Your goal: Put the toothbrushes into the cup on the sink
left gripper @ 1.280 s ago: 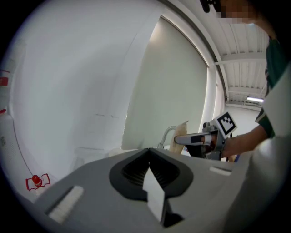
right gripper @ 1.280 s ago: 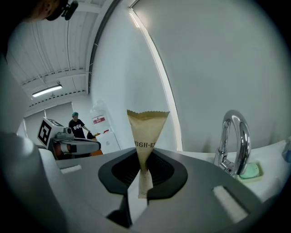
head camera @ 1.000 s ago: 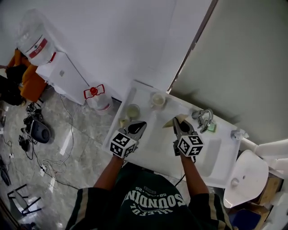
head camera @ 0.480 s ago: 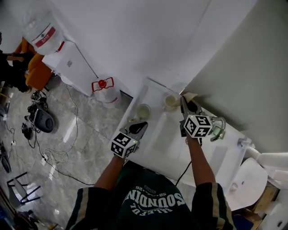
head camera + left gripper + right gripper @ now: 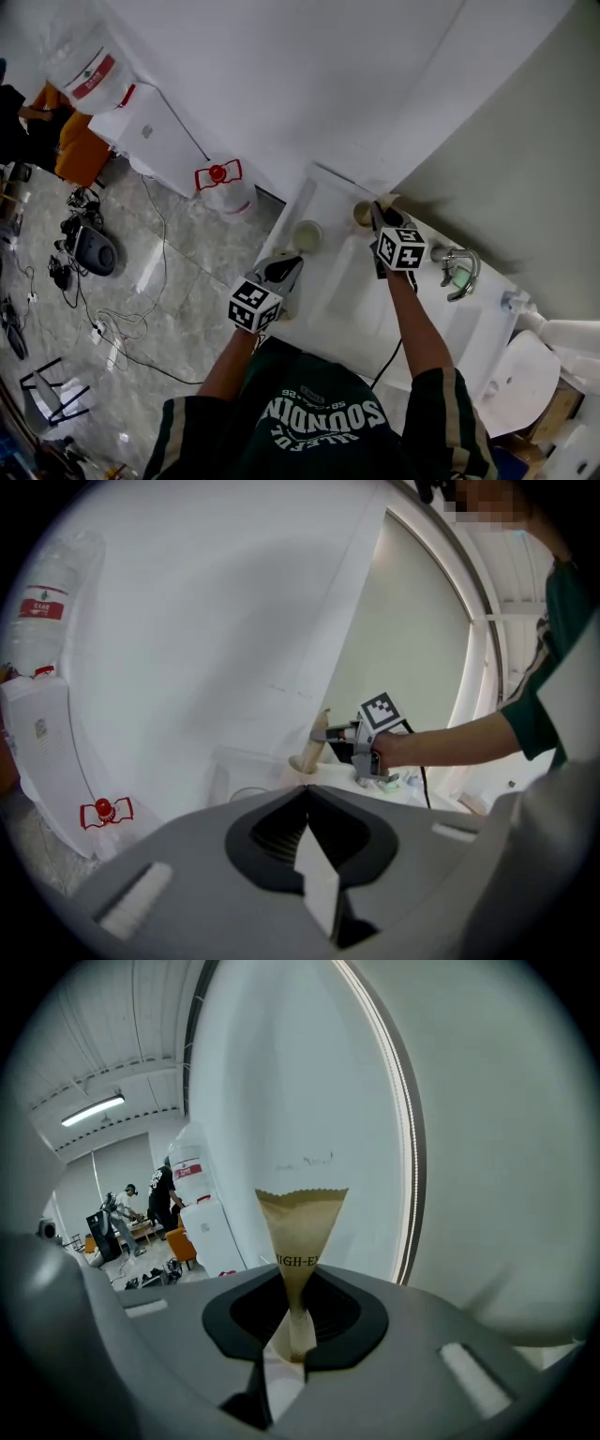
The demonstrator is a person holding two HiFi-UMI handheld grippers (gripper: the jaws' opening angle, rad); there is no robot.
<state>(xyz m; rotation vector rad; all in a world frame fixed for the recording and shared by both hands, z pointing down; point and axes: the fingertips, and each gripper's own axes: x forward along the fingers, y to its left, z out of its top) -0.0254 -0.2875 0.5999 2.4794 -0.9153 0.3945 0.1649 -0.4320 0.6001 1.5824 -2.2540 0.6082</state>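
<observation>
My right gripper (image 5: 378, 212) is shut on a tan paper toothbrush packet (image 5: 300, 1232) with dark print, which sticks out forward past the jaws. In the left gripper view the packet (image 5: 316, 741) slants down with its far end at the rim of a pale cup (image 5: 302, 764) at the back of the white sink counter (image 5: 347, 300). That cup (image 5: 363, 215) sits just ahead of the right gripper. A second cup (image 5: 307, 234) stands further left. My left gripper (image 5: 281, 268) hovers over the counter's front left edge, jaws together with nothing seen between them.
A chrome faucet (image 5: 459, 265) with a green item beside it stands right of my right arm, above the basin (image 5: 464, 328). On the floor left of the counter are a water jug (image 5: 217, 187), a white dispenser (image 5: 127, 131) and cables. The wall is close behind.
The right gripper has carried the tan packet from over the middle of the counter up and back to the cup by the wall. The left gripper has shifted a little towards the counter's left edge.
</observation>
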